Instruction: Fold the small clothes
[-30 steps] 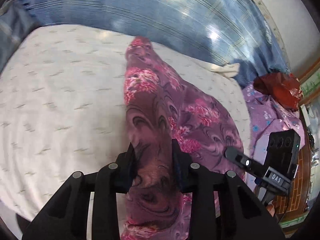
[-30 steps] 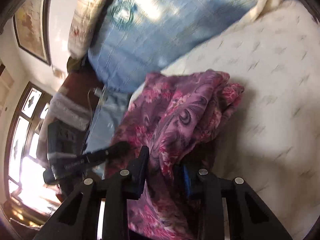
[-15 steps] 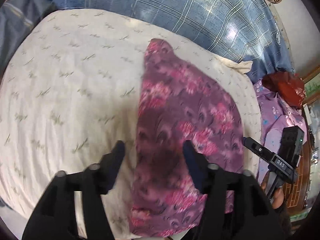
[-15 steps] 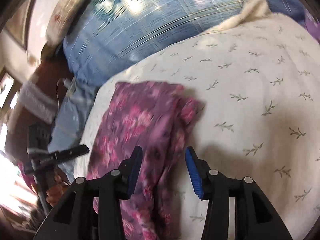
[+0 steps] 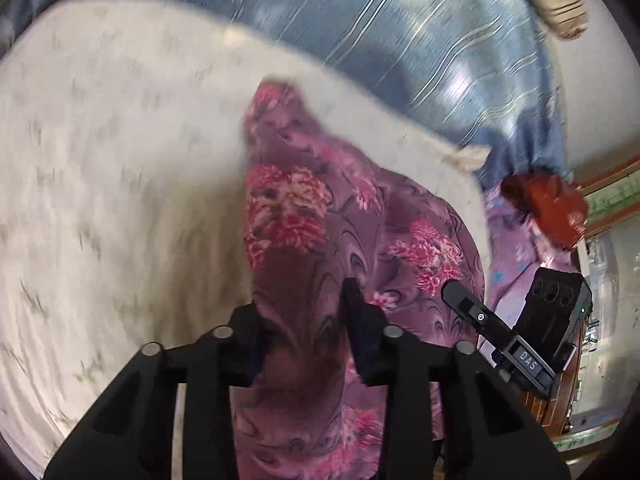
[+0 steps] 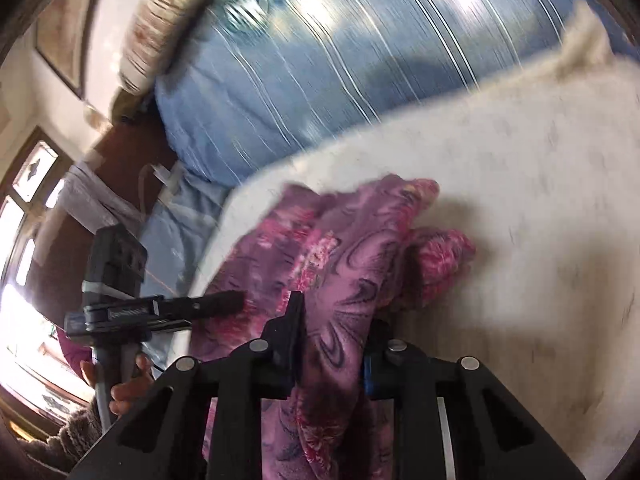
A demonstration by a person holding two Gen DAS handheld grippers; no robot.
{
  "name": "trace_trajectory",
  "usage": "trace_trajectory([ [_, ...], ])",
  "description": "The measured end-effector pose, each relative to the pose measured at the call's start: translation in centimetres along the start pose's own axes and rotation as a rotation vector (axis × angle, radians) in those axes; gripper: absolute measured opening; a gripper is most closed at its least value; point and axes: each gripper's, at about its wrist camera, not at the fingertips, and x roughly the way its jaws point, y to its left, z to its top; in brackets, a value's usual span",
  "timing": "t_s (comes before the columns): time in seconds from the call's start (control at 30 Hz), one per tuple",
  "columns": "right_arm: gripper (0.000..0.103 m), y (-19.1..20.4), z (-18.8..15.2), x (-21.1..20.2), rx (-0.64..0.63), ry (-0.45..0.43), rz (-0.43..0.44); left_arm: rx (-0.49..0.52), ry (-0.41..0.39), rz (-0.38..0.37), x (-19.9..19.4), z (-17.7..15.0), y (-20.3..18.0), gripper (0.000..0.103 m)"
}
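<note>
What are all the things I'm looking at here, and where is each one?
Floral garment: one, purple with pink flowers, bunched on the white cover, pinched by both tools.
White cover: one, cream with small sprigs, spread under the garment.
Blue striped bedding: one, behind the cover.
Bolster pillow: one, beige, far end of the bed.
Red bag: one, at the right edge.
Lilac cloth: one, beside the red bag.
Left tool: black, shut on the garment.
Right tool: black, shut on the garment.

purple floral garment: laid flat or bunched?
Bunched: the purple floral garment is gathered into folds, pinched between both grippers' jaws above the cream sheet.
</note>
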Motion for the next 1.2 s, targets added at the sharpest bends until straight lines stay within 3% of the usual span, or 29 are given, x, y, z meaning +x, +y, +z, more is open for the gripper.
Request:
trace_trajectory([
  [0.07, 0.023, 0.9, 1.9, -1.0, -0.026, -0.074, 0.023, 0.042, -0.082, -0.008, -1.8, 1.3, -1.3, 0.031],
  [0.13, 0.025, 0.6, 3.4, -0.8, -0.002, -0.086, 0.006, 0.065, -0.134, 0.033, -2.8, 2.6, -2.2, 0.035],
  [0.2, 0.033, -0.9, 4.4, 1.0, 0.062, -0.030, -0.031, 0.037, -0.116, 0.080, -2.1, 3.8, -1.6, 0.040],
  [0.3, 0.034, -3.3, 4.1, 4.2, 0.060, 0.086, -0.278, 0.038, -0.058, 0.247, 0.3, 4.2, -0.1, 0.040],
  [0.33, 0.034, -3.6, 3.6, 4.1, 0.046, 0.093, -0.309, 0.044, -0.037, 0.285, 0.6, 3.7, 0.6, 0.040],
  [0.4, 0.035, -3.3, 2.9, 2.5, 0.050, 0.046, -0.296, 0.047, -0.054, 0.271, -0.4, 2.1, 1.3, 0.041],
  [0.47, 0.059, -2.0, 2.2, 0.4, 0.021, 0.009, -0.345, 0.088, -0.081, 0.295, -1.6, 0.2, 0.7, 0.048],
  [0.5, 0.084, -1.1, 1.7, -0.7, -0.006, 0.001, -0.395, 0.121, -0.102, 0.323, -2.2, -0.9, 0.1, 0.054],
  [0.53, 0.101, -0.1, 1.2, -1.6, -0.032, -0.008, -0.433, 0.154, -0.129, 0.352, -2.6, -1.9, -0.6, 0.062],
  [0.63, 0.103, 2.3, -0.8, -3.7, -0.091, -0.013, -0.532, 0.270, -0.241, 0.467, -4.0, -5.8, -2.6, 0.072],
  [0.73, 0.103, 3.7, -4.1, -4.5, -0.140, 0.080, -0.585, 0.348, -0.294, 0.549, -4.4, -9.5, -4.1, 0.072],
  [1.0, 0.103, 7.9, -10.7, -9.1, -0.267, -0.015, -0.710, 0.363, -0.312, 0.578, -6.0, -15.4, -4.7, 0.073],
  [1.2, 0.103, 10.5, -13.8, -10.7, -0.355, -0.042, -0.723, 0.414, -0.330, 0.597, -6.7, -18.7, -6.1, 0.077],
])
